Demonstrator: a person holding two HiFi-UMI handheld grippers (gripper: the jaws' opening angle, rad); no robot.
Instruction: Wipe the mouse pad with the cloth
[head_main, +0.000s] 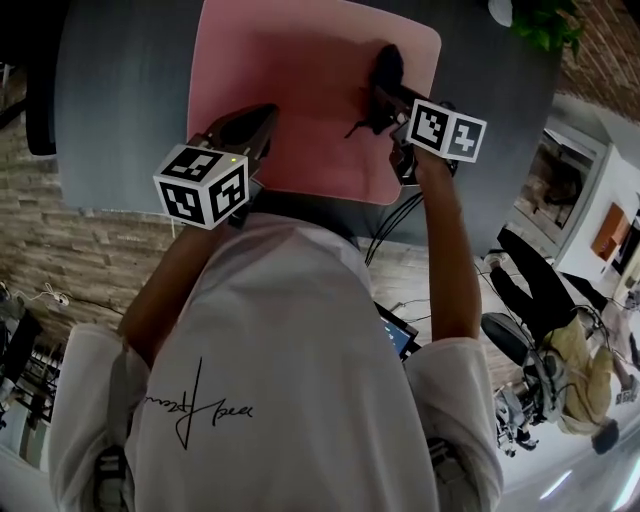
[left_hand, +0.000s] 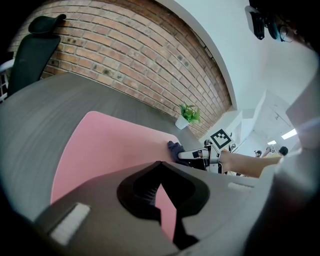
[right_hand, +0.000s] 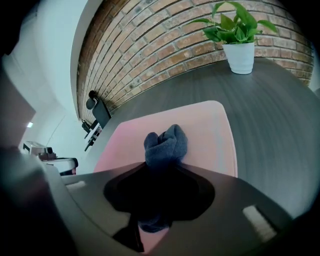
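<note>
A pink mouse pad (head_main: 290, 90) lies on the dark grey table (head_main: 120, 110). My right gripper (head_main: 385, 95) is shut on a dark blue-grey cloth (right_hand: 166, 142), whose bunched end presses on the pad's right part (right_hand: 210, 135). The cloth (head_main: 388, 68) shows as a dark lump ahead of the jaws in the head view. My left gripper (head_main: 255, 125) rests at the pad's near left edge, jaws shut with nothing between them (left_hand: 159, 187). In the left gripper view the pad (left_hand: 105, 150) stretches ahead, and the cloth (left_hand: 174, 149) and right gripper (left_hand: 197, 156) are at its far side.
A potted plant in a white pot (right_hand: 239, 47) stands on the table beyond the pad, by the brick wall (left_hand: 125, 55). A black office chair (left_hand: 32, 50) stands at the table's far left. Below the table edge I see the person's white shirt (head_main: 280, 370) and cables.
</note>
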